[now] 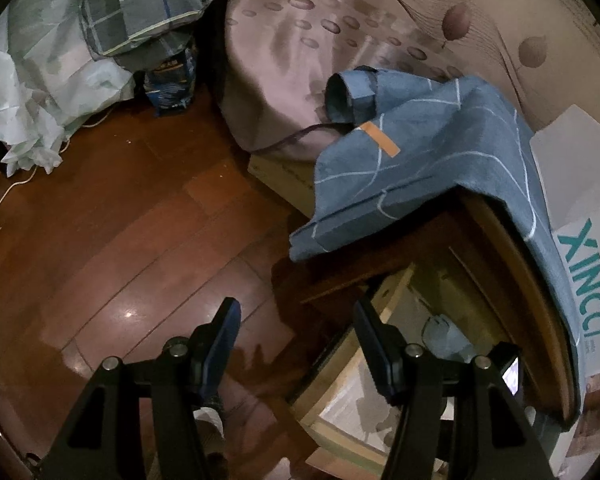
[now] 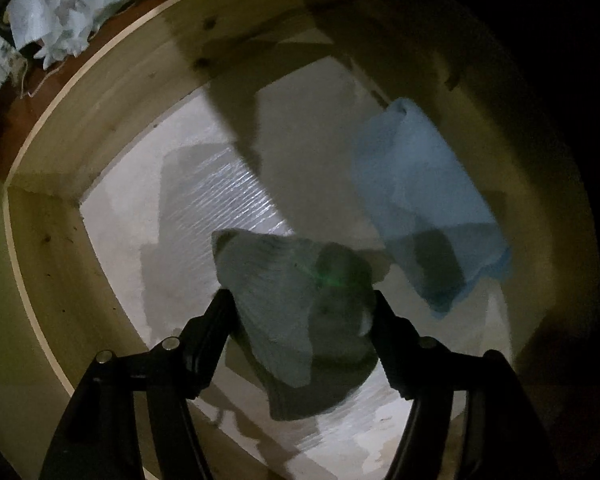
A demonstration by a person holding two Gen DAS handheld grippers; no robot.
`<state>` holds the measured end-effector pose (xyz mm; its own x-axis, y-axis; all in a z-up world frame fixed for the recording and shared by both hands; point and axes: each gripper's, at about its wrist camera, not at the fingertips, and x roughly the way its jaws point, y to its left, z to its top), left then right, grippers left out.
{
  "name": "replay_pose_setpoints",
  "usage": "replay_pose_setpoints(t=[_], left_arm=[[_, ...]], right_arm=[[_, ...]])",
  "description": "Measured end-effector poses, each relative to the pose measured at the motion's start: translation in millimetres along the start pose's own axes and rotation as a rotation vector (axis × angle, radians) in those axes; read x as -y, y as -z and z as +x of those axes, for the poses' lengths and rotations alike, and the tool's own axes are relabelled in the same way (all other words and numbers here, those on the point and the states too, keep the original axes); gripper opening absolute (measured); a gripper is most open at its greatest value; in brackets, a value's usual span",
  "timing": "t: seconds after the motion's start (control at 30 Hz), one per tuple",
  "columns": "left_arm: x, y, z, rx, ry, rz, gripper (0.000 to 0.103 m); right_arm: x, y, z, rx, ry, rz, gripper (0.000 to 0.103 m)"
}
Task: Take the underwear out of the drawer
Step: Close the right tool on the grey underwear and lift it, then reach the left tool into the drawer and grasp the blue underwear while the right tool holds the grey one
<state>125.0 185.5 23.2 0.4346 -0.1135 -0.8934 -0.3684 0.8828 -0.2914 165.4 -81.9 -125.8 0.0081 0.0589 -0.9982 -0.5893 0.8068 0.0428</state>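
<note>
From the left wrist view, the left gripper (image 1: 296, 320) hangs above the wooden floor (image 1: 120, 248) with its jaws about half apart and nothing between them; its left finger stands over bare floorboards and its right finger over the front corner of the open drawer (image 1: 396, 292); inside the drawer a light blue rolled garment (image 1: 444, 336) shows just past that finger; a blue cloth with thin white lines (image 1: 432, 160) drapes over the cabinet top above the drawer and onto the edge of the bed (image 1: 300, 60), whose cover carries brown oval spots; a white box with teal lettering (image 1: 584, 272) sits at the right; crumpled pale bags (image 1: 32, 92) and a checked bundle (image 1: 140, 4) lie on the floor at the upper left. From the right wrist view, the right gripper (image 2: 304, 308) points down into the drawer (image 2: 100, 92), whose pale wooden walls ring a white liner; its jaws stand about half apart with a folded grey-green piece of underwear (image 2: 284, 288) filling the gap, both fingers against its sides, so it appears gripped; the underwear sits low in the drawer near the liner, though whether it rests on it cannot be told; the light blue rolled garment (image 2: 424, 200) lies apart to the right, near the drawer's far wall.
</note>
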Motion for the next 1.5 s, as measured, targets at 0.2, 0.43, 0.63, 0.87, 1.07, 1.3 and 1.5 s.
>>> replay_pose_setpoints(t=[0.2,0.43,0.63,0.87,1.07,1.3,1.5], left_arm=[[13.7,4.8,5.0,-0.024,0.011,0.061,0.06],[26.2,11.8,15.2,-0.061,-0.005,0.118,0.06],[43.4,21.0,24.3,-0.086,-0.029,0.223,0.06],[77.0,45.0,36.9,-0.097,-0.082,0.452,0.06],[102.3,65.2,35.3,-0.02,-0.157,0.631,0.06],[154.5,108.3,34.9,0.168,-0.277,1.046,0.06],[183.2,135.5,57.6,0.219,-0.314,1.344,0.06]], right_arm=[[3.5,4.1,-0.1,-0.013,-0.031,0.012,0.064],[-11.5,13.5,-11.0,-0.032,-0.011,-0.018,0.04],[-22.0,36.9,-45.3,-0.005,0.085,0.02,0.038],[2.1,84.5,-105.0,0.199,0.074,0.308,0.038],[20.8,145.1,-144.8,0.392,0.051,0.607,0.039],[32.6,162.1,-134.4,0.451,-0.021,0.729,0.039],[37.5,168.6,-134.5,0.46,-0.008,0.735,0.04]])
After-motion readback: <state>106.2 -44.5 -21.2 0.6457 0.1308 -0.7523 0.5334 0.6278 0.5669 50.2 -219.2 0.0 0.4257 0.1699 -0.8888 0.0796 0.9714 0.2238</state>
